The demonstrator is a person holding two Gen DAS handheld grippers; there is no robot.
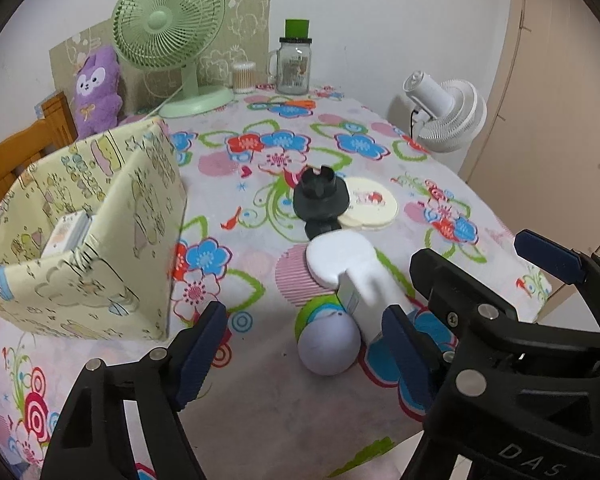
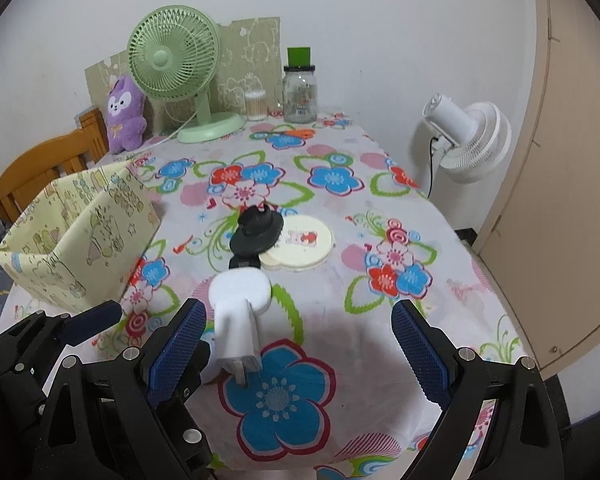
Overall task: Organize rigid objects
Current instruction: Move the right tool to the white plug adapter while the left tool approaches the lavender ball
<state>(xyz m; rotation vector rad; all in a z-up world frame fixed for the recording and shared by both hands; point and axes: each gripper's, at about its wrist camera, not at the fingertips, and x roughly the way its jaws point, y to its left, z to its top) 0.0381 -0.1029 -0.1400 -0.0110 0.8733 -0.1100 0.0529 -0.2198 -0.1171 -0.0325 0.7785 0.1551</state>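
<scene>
A pale lilac ball (image 1: 328,346) rests on the flowered tablecloth between the fingers of my left gripper (image 1: 304,356), which is open; neither pad touches it. A white device (image 1: 352,272) with a round head and a handle lies just beyond the ball. Its handle end (image 2: 238,344) sits inside my right gripper (image 2: 298,354), near the left pad and untouched. That gripper is open too. Farther off, a black round part (image 1: 314,198) leans on a cream disc (image 1: 374,204). A pale yellow patterned box (image 1: 100,248) stands at the left with a small white box (image 1: 66,232) inside.
At the table's far end stand a green desk fan (image 2: 176,66), a purple plush (image 2: 124,120), a cotton swab tub (image 2: 256,104) and a glass jar with a green lid (image 2: 300,88). A white floor fan (image 2: 468,140) and a door are to the right, a wooden chair (image 2: 40,168) to the left.
</scene>
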